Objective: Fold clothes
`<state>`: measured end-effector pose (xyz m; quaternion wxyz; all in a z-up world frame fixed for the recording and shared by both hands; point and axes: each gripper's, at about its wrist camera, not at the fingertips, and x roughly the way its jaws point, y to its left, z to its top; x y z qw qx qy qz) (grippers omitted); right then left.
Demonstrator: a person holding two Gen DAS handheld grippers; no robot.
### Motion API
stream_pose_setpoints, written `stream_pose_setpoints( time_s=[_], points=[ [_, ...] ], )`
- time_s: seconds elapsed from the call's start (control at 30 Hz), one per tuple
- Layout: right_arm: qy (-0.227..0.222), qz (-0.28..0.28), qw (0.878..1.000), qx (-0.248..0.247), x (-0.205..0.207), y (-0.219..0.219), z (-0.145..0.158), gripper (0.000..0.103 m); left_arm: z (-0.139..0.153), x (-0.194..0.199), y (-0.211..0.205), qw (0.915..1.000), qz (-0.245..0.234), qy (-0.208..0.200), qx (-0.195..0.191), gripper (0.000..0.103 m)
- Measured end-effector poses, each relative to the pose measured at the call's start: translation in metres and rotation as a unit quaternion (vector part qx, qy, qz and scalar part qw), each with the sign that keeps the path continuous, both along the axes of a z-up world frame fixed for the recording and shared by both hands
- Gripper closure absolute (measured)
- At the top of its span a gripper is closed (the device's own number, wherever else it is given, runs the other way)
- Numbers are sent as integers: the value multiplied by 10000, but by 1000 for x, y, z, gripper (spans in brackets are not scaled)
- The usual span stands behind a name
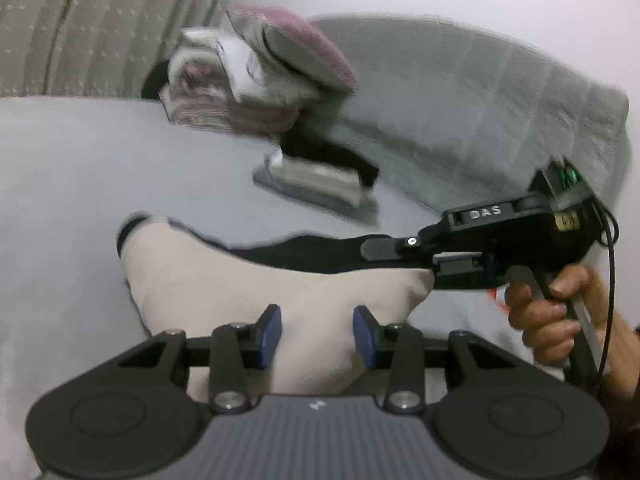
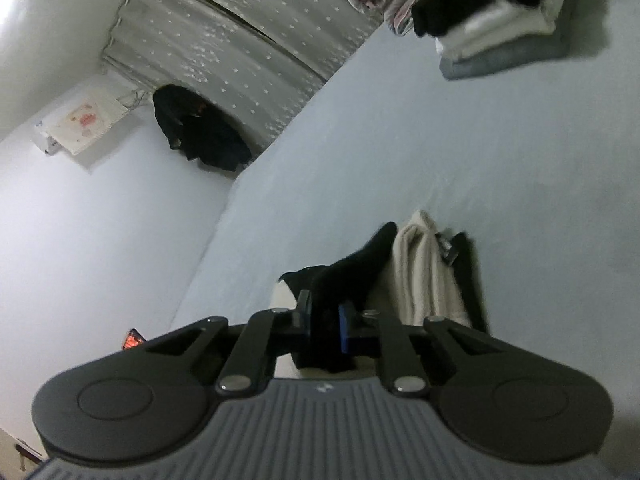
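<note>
A pale bed point(image 2: 440, 140) holds a cream and black garment point(image 1: 248, 304), long axis toward the folded stack point(image 1: 320, 184). Left tool point(image 1: 316, 336) pinches cream fabric; right tool point(image 2: 325, 320) pinches its black part.

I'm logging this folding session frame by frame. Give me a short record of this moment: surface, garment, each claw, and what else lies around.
surface: pale grey bed sheet
garment: cream and black garment, lying on the sheet
left claw: blue pads apart, cream cloth between them, contact unclear
right claw: shut on the garment's black part
hand: gripping the right claw's handle
folded pile: black, white and grey items stacked farther along the bed
backdrop: star-patterned curtain
</note>
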<state>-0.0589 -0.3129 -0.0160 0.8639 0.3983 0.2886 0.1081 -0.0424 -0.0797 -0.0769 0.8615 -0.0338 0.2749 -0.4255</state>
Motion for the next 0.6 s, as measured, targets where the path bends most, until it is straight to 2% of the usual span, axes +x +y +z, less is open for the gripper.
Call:
stream_pose_setpoints(
  time_s=[0.07,0.2,0.27,0.43,0.6],
  points=[
    [347,74,9990,-279,5,2,-10,86,-3,-1,-2,9999,-15,-63,77,62],
    [365,-43,9992,126,0,-14,-14,76,1,1,2,10000,74,21,-41,62],
    [316,-126,9991,253,-5,-22,-11,60,3,1,5,9999,111,45,-111,62],
    [293,-39,9977,616,-19,-31,-7,58,4,2,6,9996,198,40,-179,62],
    [644,171,9948,770,-22,-27,-13,55,12,6,13,9989,361,-24,-307,61]
  ],
)
